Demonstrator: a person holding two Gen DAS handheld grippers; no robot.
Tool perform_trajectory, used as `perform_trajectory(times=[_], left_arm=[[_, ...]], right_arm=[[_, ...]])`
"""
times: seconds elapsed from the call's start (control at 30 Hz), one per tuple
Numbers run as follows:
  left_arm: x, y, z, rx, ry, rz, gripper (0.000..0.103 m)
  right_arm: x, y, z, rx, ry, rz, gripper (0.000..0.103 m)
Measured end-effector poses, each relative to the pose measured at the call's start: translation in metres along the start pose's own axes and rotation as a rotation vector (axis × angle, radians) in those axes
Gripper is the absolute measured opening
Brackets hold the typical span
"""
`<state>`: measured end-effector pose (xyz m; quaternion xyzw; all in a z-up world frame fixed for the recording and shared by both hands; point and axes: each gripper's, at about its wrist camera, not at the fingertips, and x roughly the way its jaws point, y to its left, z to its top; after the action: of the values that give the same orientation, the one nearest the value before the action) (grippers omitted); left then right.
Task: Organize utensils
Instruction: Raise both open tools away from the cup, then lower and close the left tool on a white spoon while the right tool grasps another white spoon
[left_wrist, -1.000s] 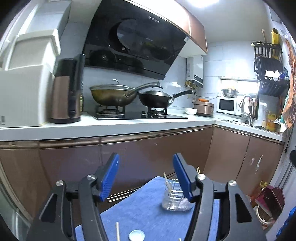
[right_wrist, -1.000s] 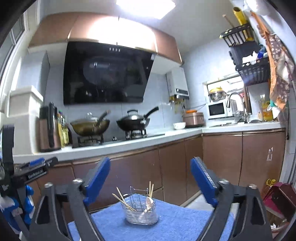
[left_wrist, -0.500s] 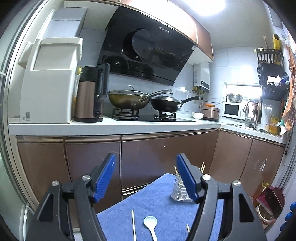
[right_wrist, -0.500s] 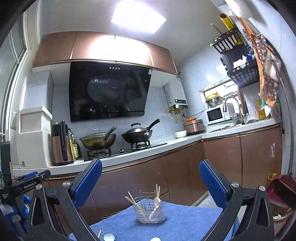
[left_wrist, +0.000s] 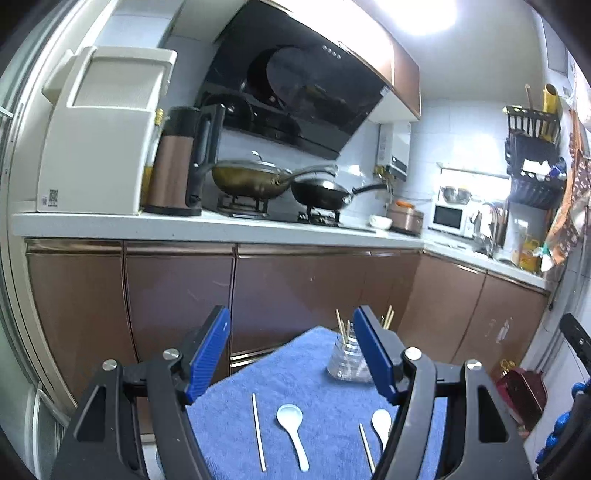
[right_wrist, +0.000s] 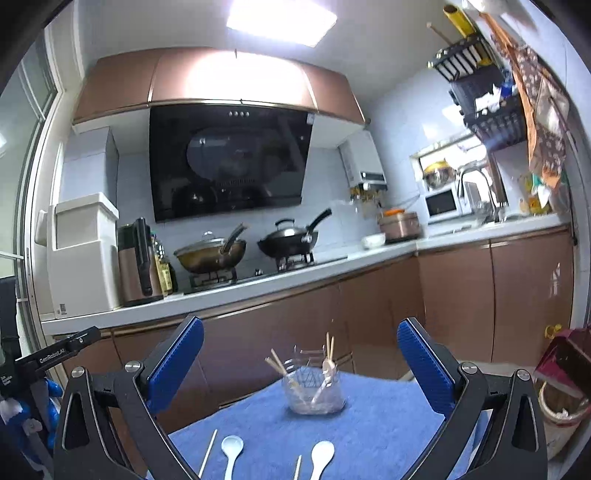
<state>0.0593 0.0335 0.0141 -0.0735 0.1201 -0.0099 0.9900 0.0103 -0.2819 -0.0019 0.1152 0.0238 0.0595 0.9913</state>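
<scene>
Approach step: both tongs, left tongs and right tongs, are hanging wide apart, gripping nothing. Two spoons and two chopsticks are lying on the blue-clothed desk beneath the tips; holder sits beyond. Next probably calls for dipping onto one piece.

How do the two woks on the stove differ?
The left wok is brassy-gold and wears a glass lid with a knob; the right wok is black with a dark lid. The left wok's handle is a short dark stub, the right wok's longer and raised. Both sit on burners, handles pointing right.
</scene>
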Motion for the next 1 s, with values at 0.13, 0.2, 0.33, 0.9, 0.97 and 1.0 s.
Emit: perform_trajectory(times=[0.13,0.2,0.33,0.9,0.97,1.0], left_arm=[[0.006,0.008,-0.004,-0.016,0.033,-0.017,0.068],[0.014,0.013,-0.007,-0.035,0.069,-0.034,0.068],[0.038,0.024,-0.018,-0.080,0.168,-0.083,0.068],[0.217,0.058,-0.137,-0.263,0.718,-0.311,0.067],[0.234,0.061,-0.149,-0.272,0.756,-0.314,0.066],[0.241,0.062,-0.154,-0.275,0.769,-0.312,0.066]], right_arm=[[0.006,0.000,-0.008,0.008,0.036,0.020,0.103],[0.009,0.000,-0.012,0.006,0.053,0.025,0.103],[0.022,-0.001,-0.021,0.002,0.110,0.028,0.102],[0.149,-0.062,-0.131,0.132,0.614,0.077,0.055],[0.168,-0.068,-0.151,0.139,0.694,0.089,0.051],[0.178,-0.072,-0.163,0.155,0.735,0.102,0.050]])
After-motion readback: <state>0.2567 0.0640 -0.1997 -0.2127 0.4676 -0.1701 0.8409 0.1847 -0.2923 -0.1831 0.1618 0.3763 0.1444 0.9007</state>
